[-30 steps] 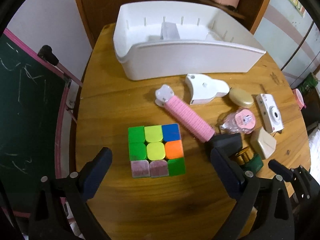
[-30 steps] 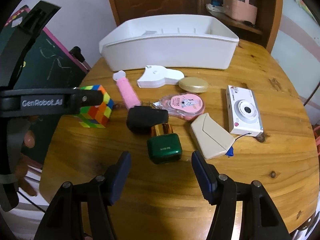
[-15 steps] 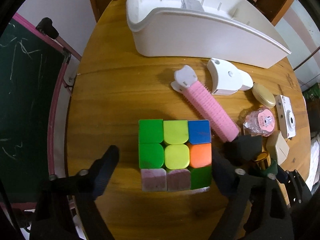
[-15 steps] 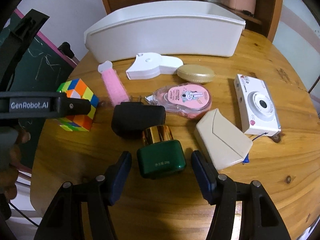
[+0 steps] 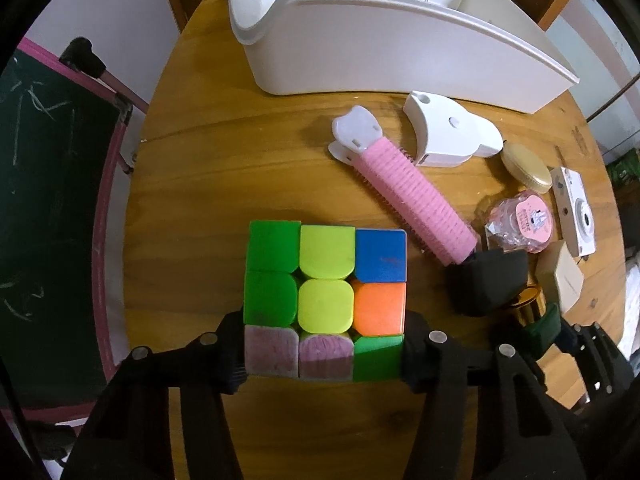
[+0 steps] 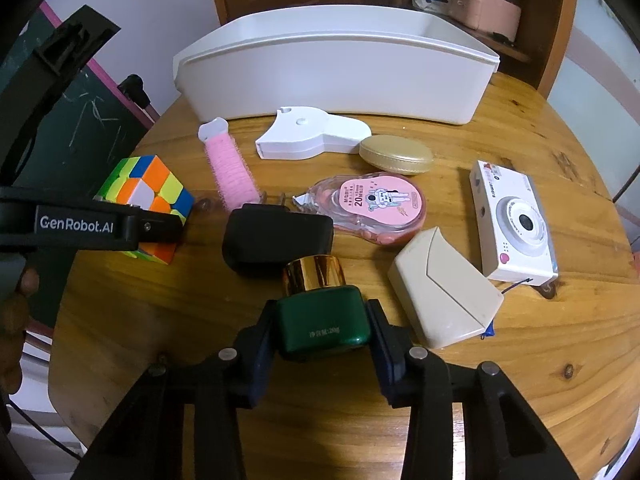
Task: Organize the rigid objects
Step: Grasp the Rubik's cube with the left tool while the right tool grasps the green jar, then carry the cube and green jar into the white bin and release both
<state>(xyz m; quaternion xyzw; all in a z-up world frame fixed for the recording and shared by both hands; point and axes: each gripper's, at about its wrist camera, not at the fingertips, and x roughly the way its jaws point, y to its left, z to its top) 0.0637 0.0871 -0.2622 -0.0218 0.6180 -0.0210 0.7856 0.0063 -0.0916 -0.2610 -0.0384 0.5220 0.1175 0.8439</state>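
White bin (image 5: 400, 40) interior, left view only

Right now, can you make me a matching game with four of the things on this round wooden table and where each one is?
Things:
1. multicoloured puzzle cube
2. dark green bottle with a gold cap
3. white toy camera
4. pink bristly hair roller

Places:
A. between the right gripper fingers
B. lying free, between the cube and the white bin
C. between the left gripper fingers
D. far right of the table

Pairs: 1-C, 2-A, 3-D, 4-B
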